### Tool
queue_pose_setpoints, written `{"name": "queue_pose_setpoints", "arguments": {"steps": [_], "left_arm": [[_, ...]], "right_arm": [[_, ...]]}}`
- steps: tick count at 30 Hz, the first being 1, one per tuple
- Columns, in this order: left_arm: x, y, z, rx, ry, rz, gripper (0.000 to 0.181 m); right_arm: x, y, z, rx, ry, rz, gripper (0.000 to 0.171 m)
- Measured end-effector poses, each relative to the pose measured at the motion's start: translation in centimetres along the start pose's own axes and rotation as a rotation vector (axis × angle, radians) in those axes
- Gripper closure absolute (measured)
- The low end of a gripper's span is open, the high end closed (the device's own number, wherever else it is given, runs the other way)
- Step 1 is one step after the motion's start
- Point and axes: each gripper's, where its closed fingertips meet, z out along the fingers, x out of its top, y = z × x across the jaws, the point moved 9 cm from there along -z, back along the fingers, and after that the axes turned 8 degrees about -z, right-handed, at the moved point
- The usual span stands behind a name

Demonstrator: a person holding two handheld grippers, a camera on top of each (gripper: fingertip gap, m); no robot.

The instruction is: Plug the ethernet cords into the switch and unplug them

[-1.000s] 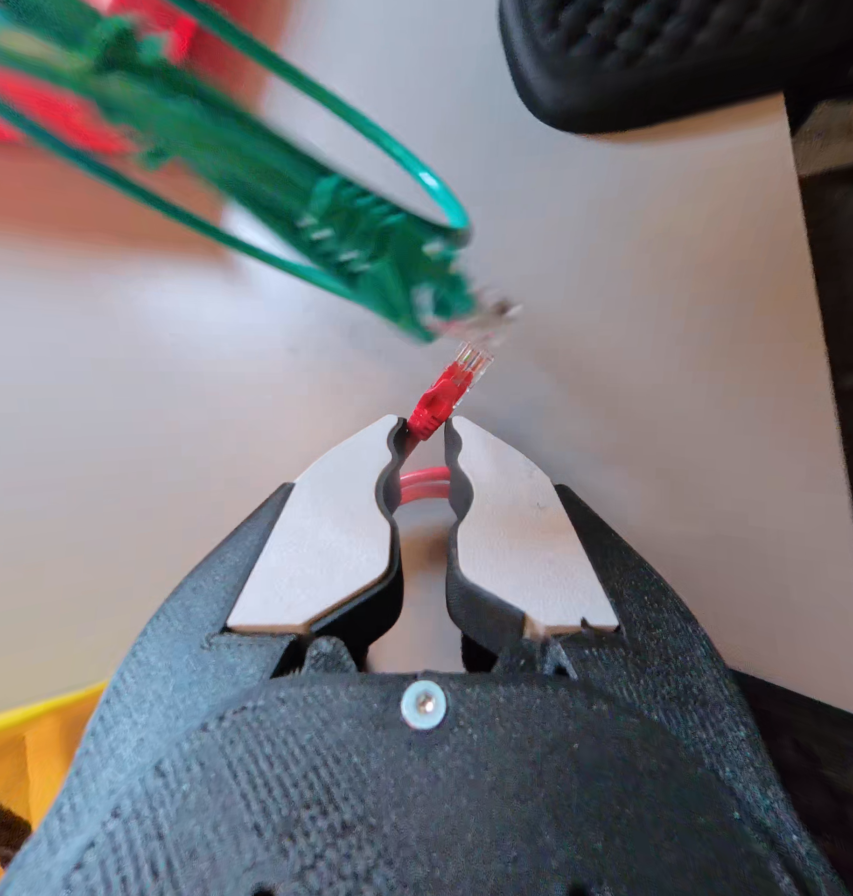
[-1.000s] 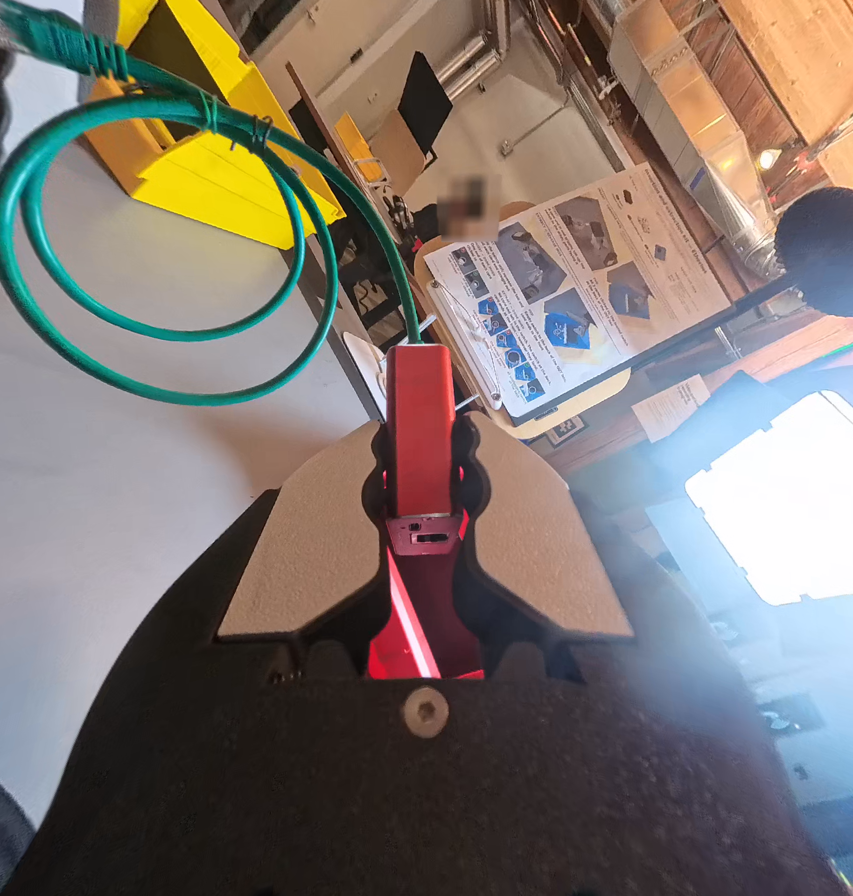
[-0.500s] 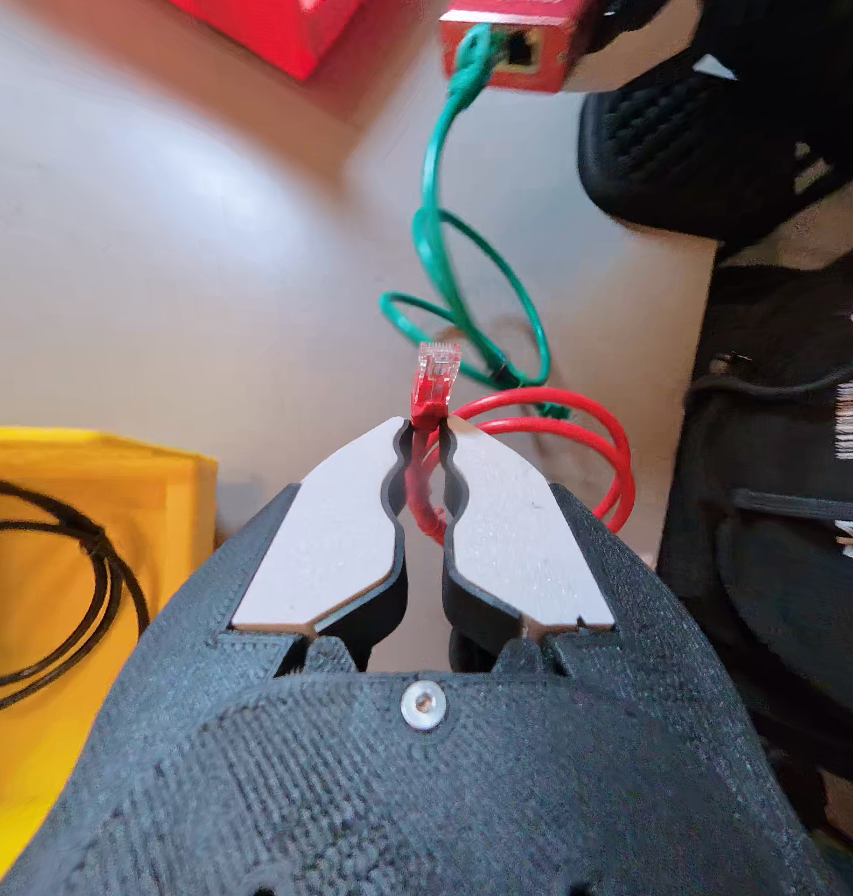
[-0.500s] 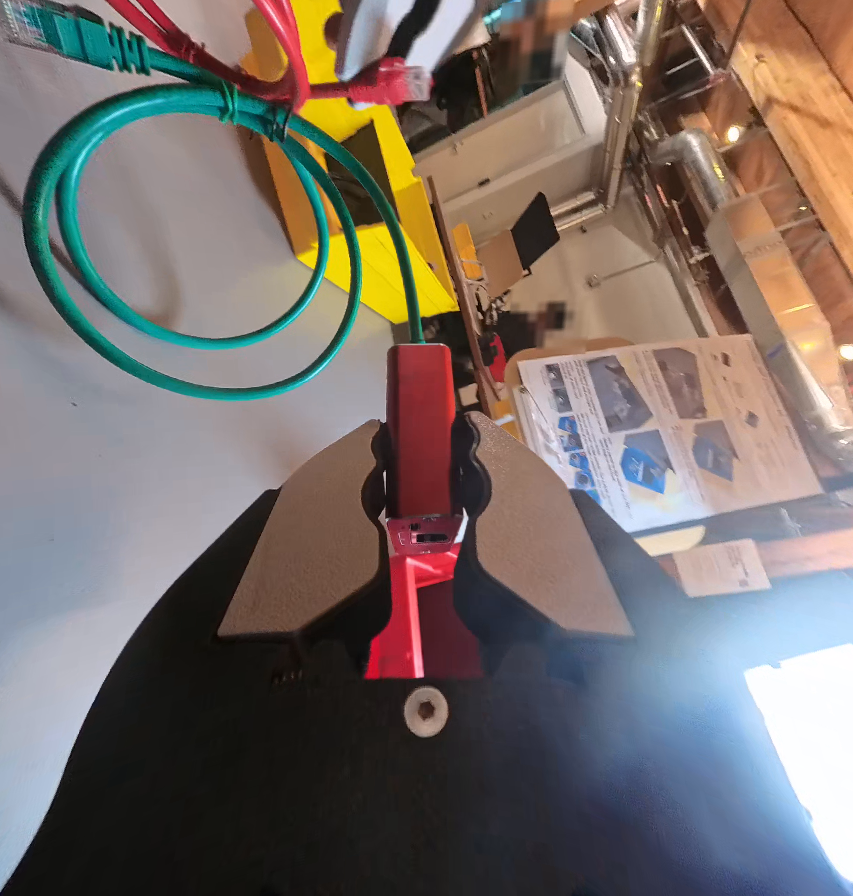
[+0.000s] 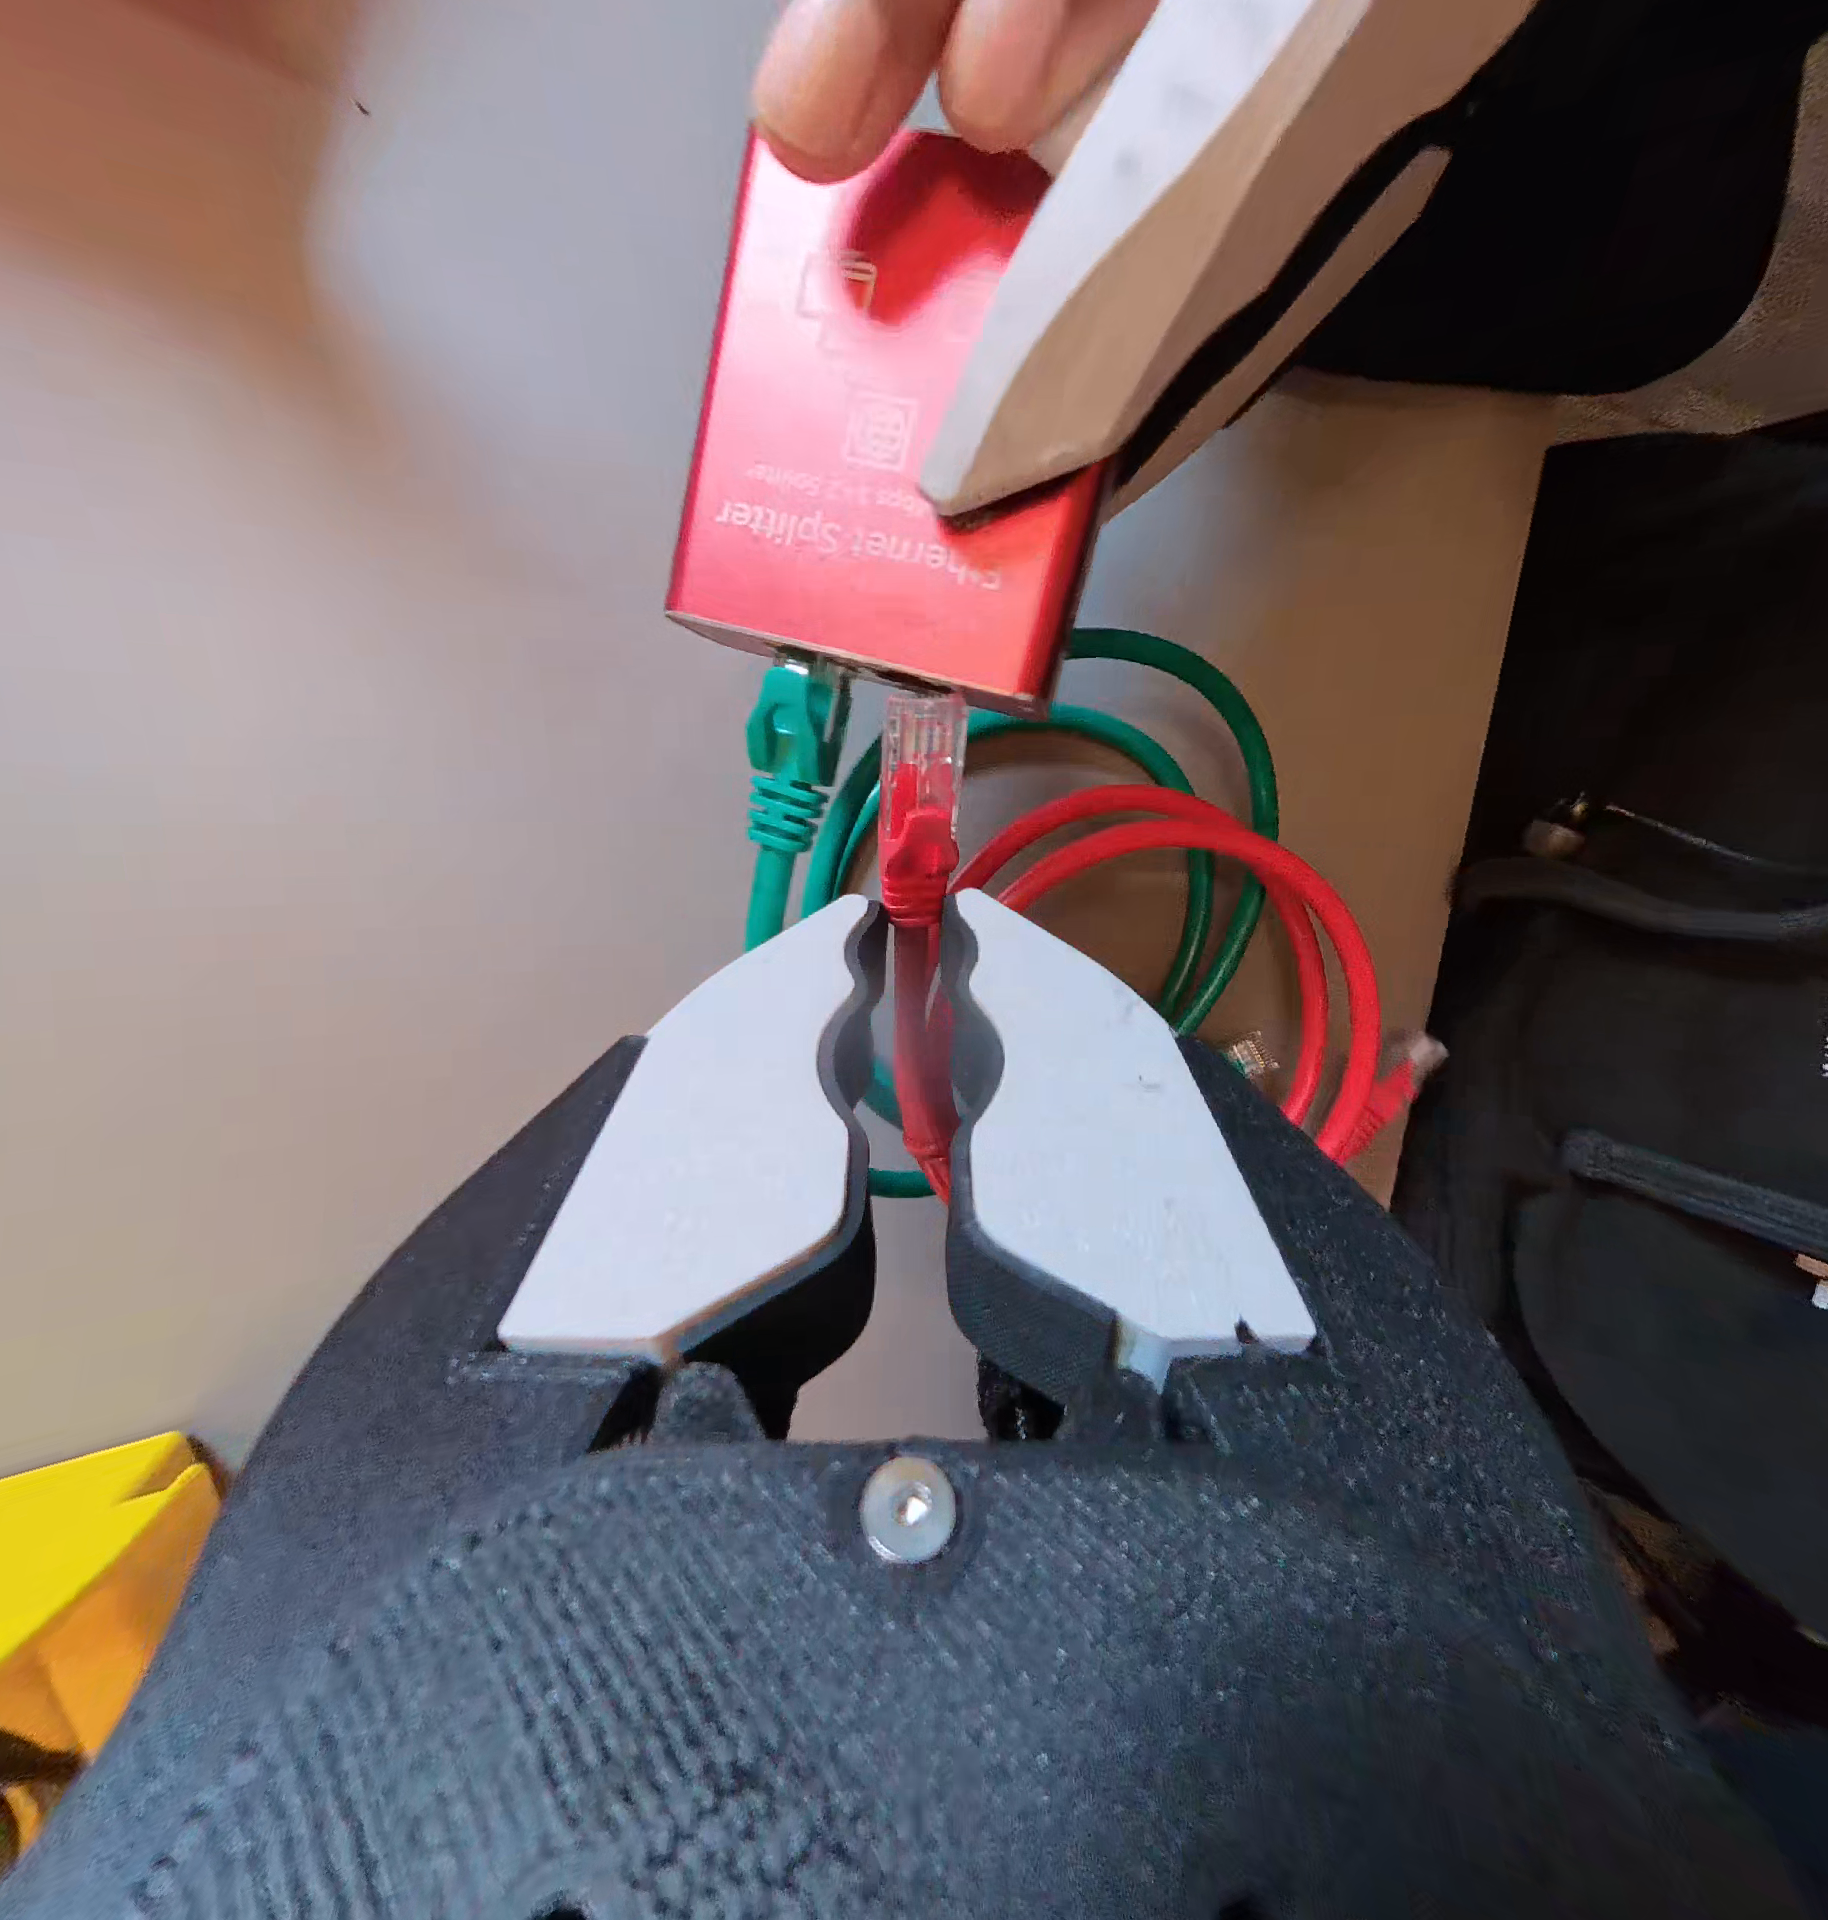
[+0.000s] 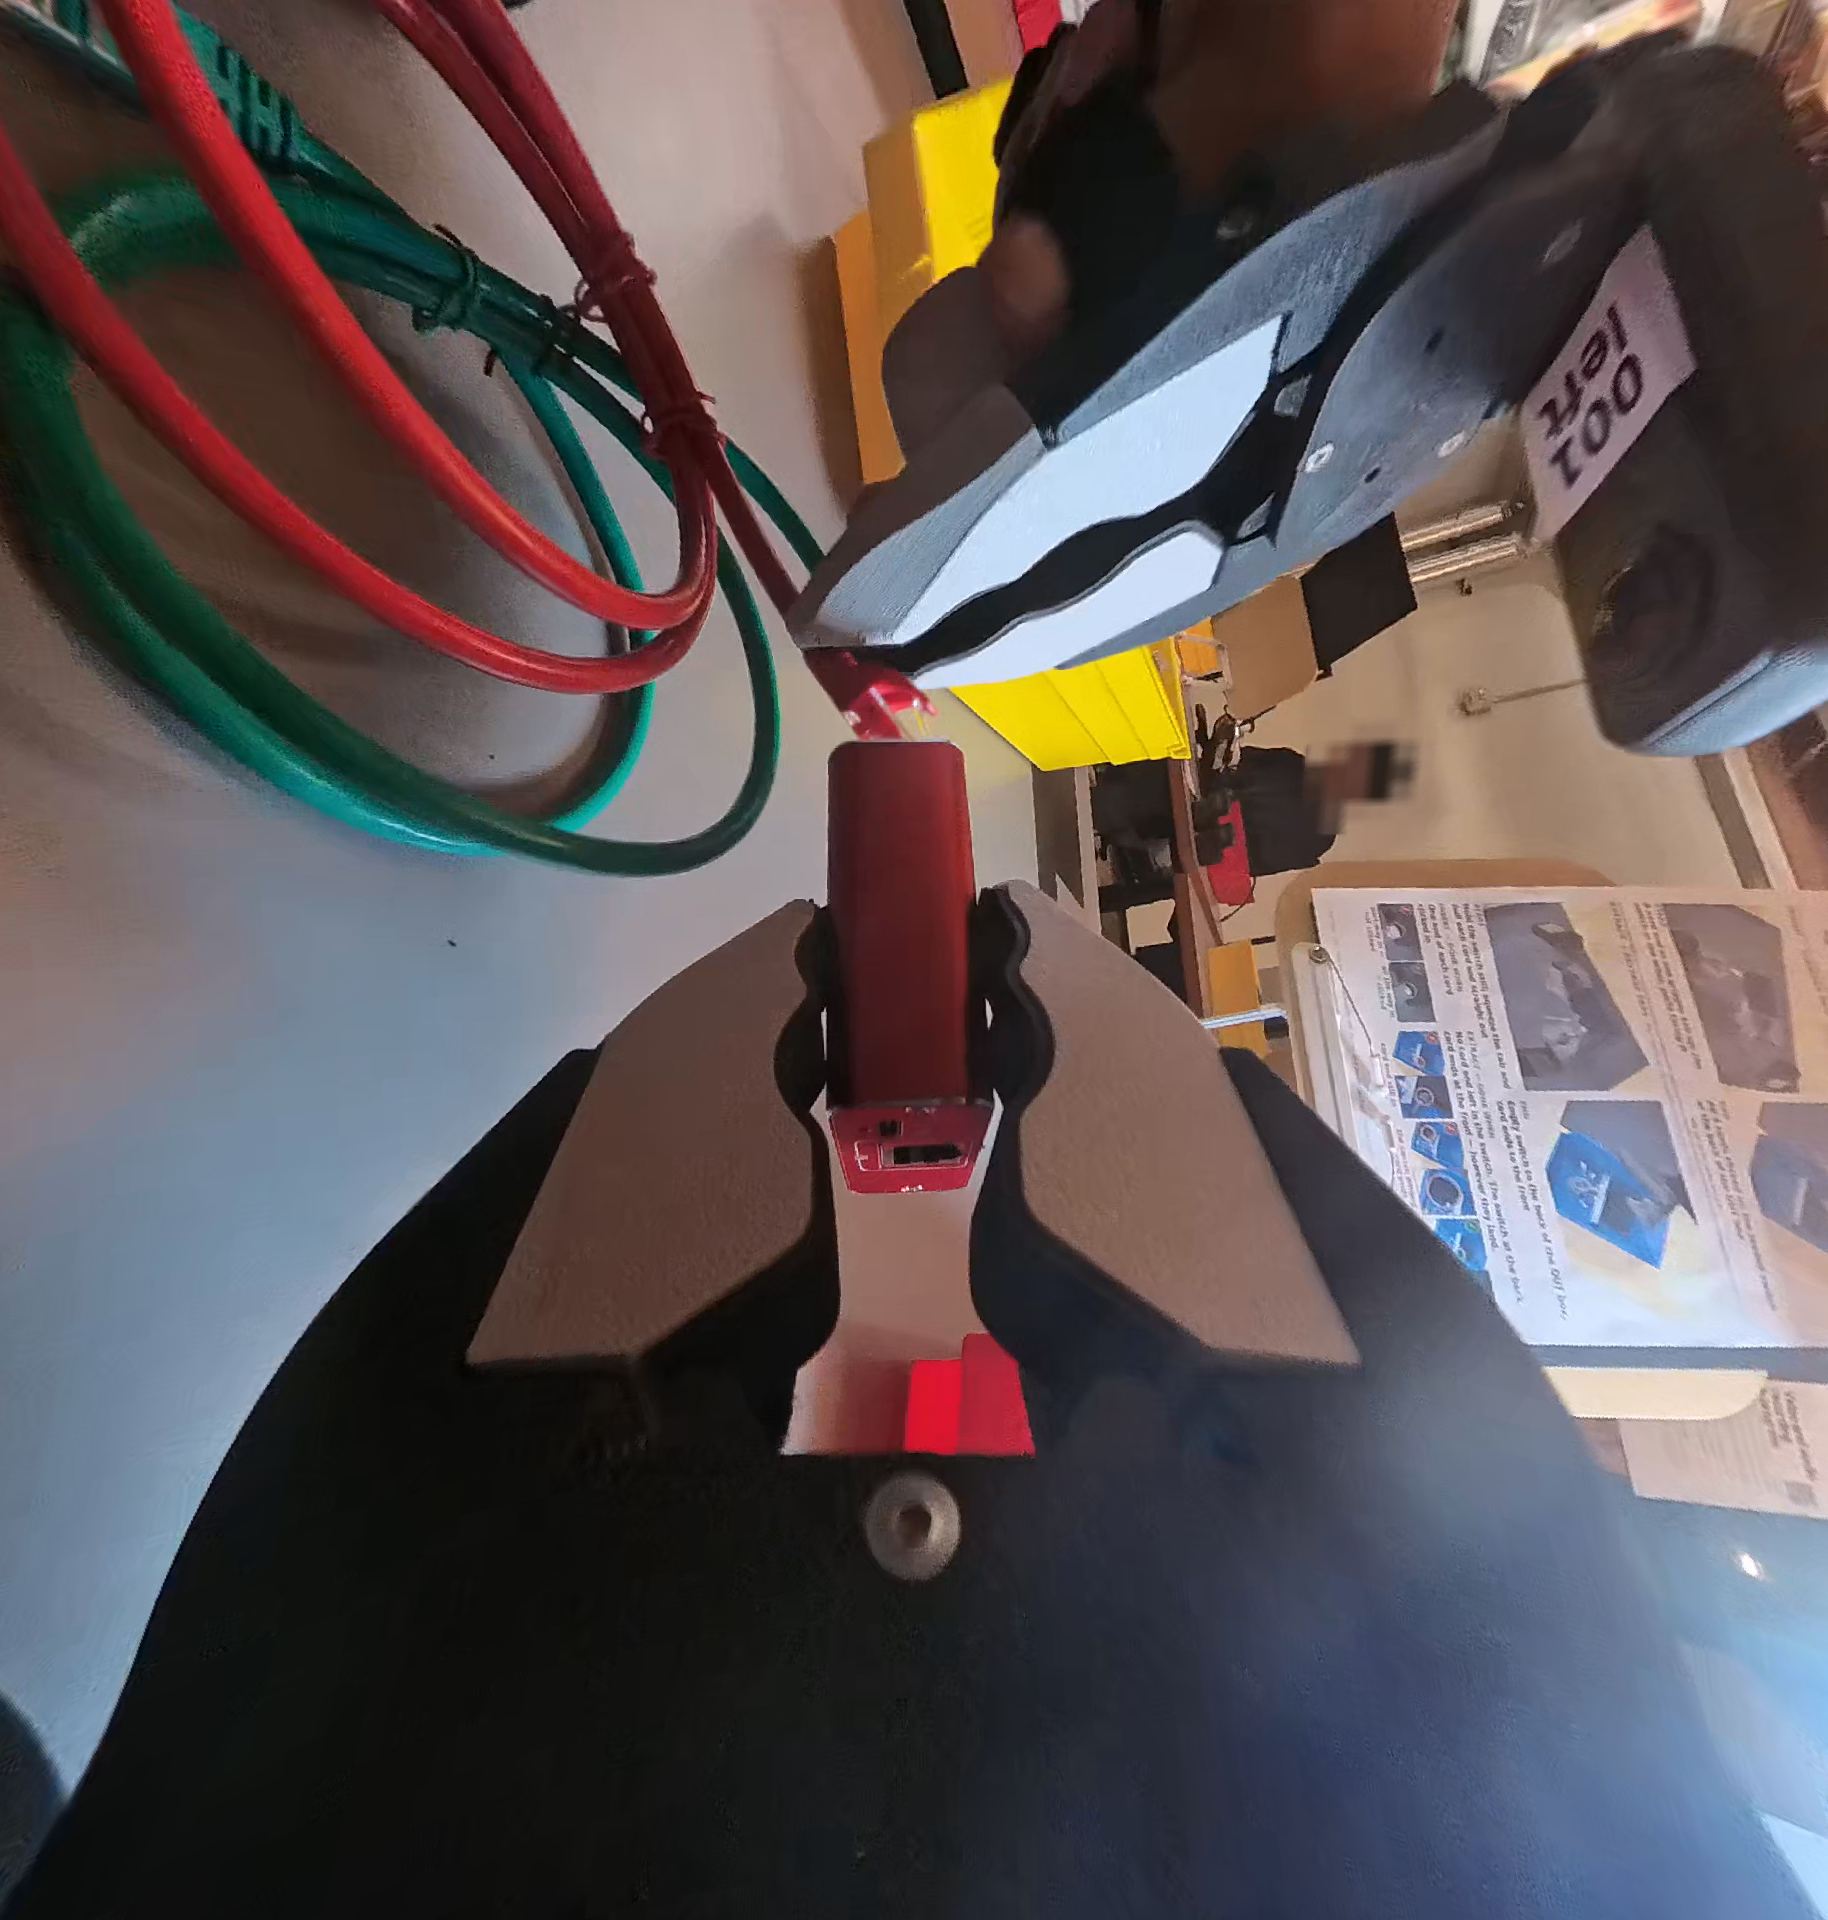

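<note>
Left claw (image 5: 915,914) pinches red cord (image 5: 915,831) — plug tip at the switch (image 5: 868,416).

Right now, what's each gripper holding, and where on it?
Left gripper pinches the red cord just behind its plug boot. Right gripper clamps the red switch by its flat sides, at the end away from the ports.

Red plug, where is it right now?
Left wrist view, centre: the red plug sticks out of the shut left gripper, its tip at the red switch's open port, right of the green plug.
</note>
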Motion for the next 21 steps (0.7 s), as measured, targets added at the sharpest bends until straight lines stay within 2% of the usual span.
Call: {"name": "queue_pose_setpoints", "arguments": {"steps": [3,8,16,21], "left_arm": [[-0.3,-0.3,0.3,-0.015,-0.022,-0.009,0.172],[-0.6,1.0,1.1,-0.007,-0.137,0.086,0.172],[-0.5,1.0,1.0,-0.131,-0.160,0.128,0.172],[-0.5,1.0,1.7,-0.106,-0.243,0.128,0.172]], "right_arm": [[0.3,-0.3,-0.2,0.017,0.019,0.015,0.144],[1.1,-0.6,0.0,0.053,0.051,-0.027,0.145],[1.5,-1.0,-0.3,0.091,0.076,-0.108,0.145],[2.1,-1.1,-0.2,0.106,0.082,-0.159,0.145]]}}
